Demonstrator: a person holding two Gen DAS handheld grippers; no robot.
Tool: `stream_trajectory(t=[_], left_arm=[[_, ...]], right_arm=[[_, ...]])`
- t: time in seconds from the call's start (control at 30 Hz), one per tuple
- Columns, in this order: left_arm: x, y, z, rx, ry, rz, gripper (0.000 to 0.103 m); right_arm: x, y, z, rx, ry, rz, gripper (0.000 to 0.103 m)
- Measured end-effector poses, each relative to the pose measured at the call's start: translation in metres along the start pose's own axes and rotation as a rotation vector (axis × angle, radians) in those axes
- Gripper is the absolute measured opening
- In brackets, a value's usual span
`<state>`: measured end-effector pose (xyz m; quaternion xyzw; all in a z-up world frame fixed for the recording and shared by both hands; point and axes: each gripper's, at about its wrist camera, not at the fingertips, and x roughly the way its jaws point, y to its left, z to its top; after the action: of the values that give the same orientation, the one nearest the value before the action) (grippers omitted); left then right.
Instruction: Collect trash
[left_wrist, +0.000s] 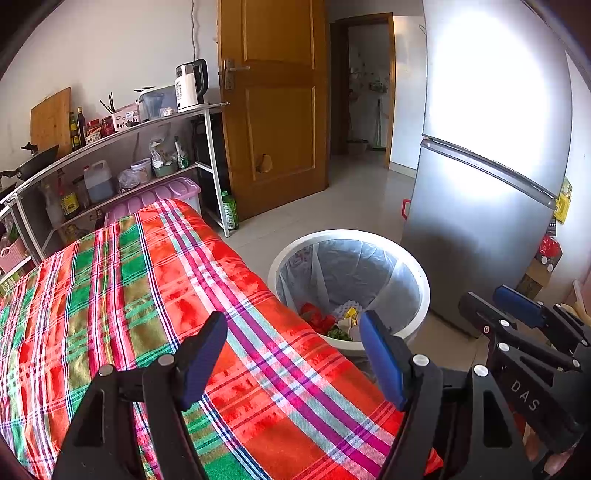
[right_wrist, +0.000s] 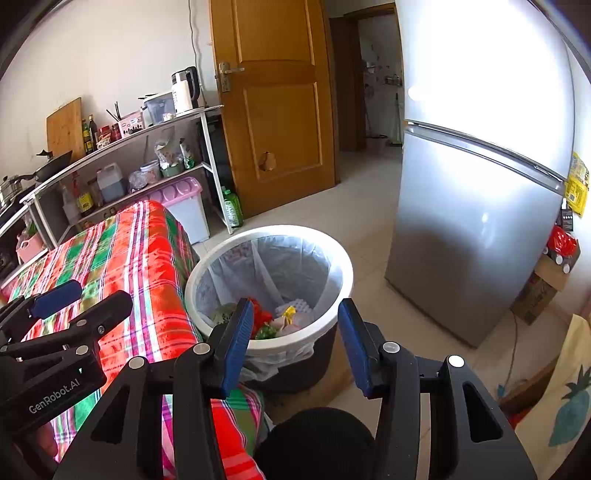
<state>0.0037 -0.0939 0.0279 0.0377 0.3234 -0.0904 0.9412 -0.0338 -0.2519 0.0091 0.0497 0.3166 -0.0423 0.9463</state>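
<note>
1. Trash (right_wrist: 275, 319): a mixed heap of red, green, yellow and white scraps is seen at the bottom of the bin; no piece is held by either tool.
2. Waste bin (right_wrist: 340, 258): a round white-rimmed container lined with a clear plastic bag (left_wrist: 343, 269) is stood on the tiled floor, just beside the table edge.
3. Right gripper (right_wrist: 295, 343): the blue-padded jaws are spread apart with nothing between them, and are held above the near rim of the bin.
4. Left gripper (left_wrist: 293, 362): the jaws are parted and empty, and are held over the plaid tablecloth (left_wrist: 147, 295).
5. Refrigerator (right_wrist: 480, 184): a silver two-door unit is placed near the bin, on its far side from the table.
6. Wooden door (left_wrist: 277, 103): shown behind the bin.
7. Shelf rack (left_wrist: 122, 158): bottles, jars and an electric kettle (left_wrist: 190, 85) are stored on it, beyond the table.
</note>
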Motion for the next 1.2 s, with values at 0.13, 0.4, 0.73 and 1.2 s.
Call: stream_trajectory(t=[0.13,0.4,0.73,1.2], left_arm=[[0.0004,0.0001,0.0001,-0.001,-0.001,0.002,0.076],[0.0004,0.0003,0.0001,0.002,0.003,0.002,0.076],[0.0008,0.0002,0.0004,0.001,0.005,0.002,0.076],[0.0020,0.0019,0.0007,-0.006,0.005,0.003,0.076]], right_arm=[[-0.0003,0.0008,0.0003,-0.001,-0.001,0.001,0.049],[0.0006,0.0005,0.0014,-0.003,0.001,0.005,0.049],[0.0011,0.0006,0.0012,-0.001,0.000,0.003,0.049],[0.0017,0.0016,0.0017,-0.005,0.001,0.007,0.049]])
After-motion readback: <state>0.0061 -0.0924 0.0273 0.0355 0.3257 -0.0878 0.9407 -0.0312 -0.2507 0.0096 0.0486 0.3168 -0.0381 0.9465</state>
